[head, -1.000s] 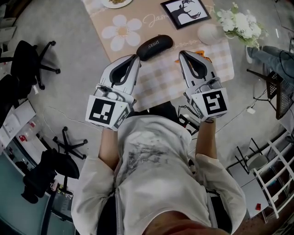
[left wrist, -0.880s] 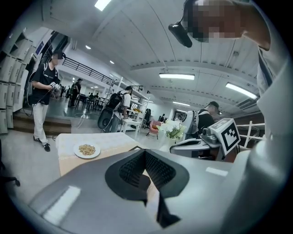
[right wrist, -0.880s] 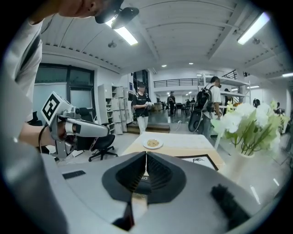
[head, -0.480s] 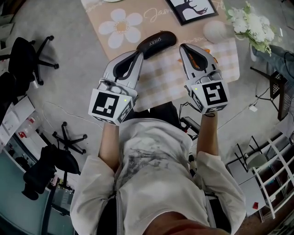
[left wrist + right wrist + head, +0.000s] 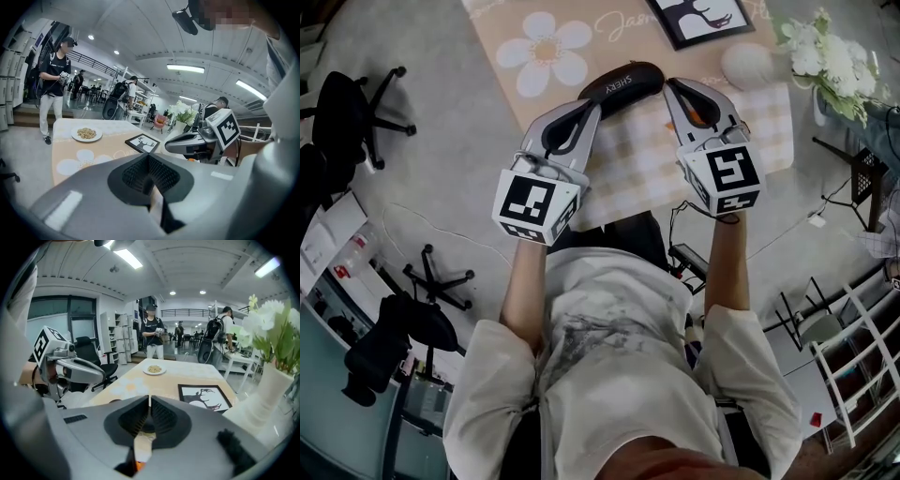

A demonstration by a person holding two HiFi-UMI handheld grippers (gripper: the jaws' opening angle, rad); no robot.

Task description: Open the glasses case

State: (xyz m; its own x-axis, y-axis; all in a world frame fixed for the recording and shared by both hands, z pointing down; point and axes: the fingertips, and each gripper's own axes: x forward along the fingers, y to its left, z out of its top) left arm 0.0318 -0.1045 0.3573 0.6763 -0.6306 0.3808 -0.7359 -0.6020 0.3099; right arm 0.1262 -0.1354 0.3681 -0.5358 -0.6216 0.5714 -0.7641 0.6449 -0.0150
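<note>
The glasses case was found lying closed on the table at the upper centre of the head view, a dark, elongated shell with its lid still down. No part of the opening was judged to have been done; only the approach stage was evident.

The left gripper was seen just beside the case's left end, and the right gripper just beside its right end. Whether either tip touched the shell could not be determined. In the left gripper view the jaws of the left gripper were pressed together with nothing between them. In the right gripper view the jaws of the right gripper were likewise drawn together at the tips, and nothing was held.

What remained, in the inspector's judgement: the case was to be steadied, its lid caught at the seam and lifted. Jaws would have to be parted first.

Around the case were noted a flower-printed mat at upper left, a checked cloth beneath the grippers, a framed deer picture at the top, a white round object and a bunch of white flowers at upper right. A plate of food stood well apart. Nothing was observed lying on the case or blocking access.
</note>
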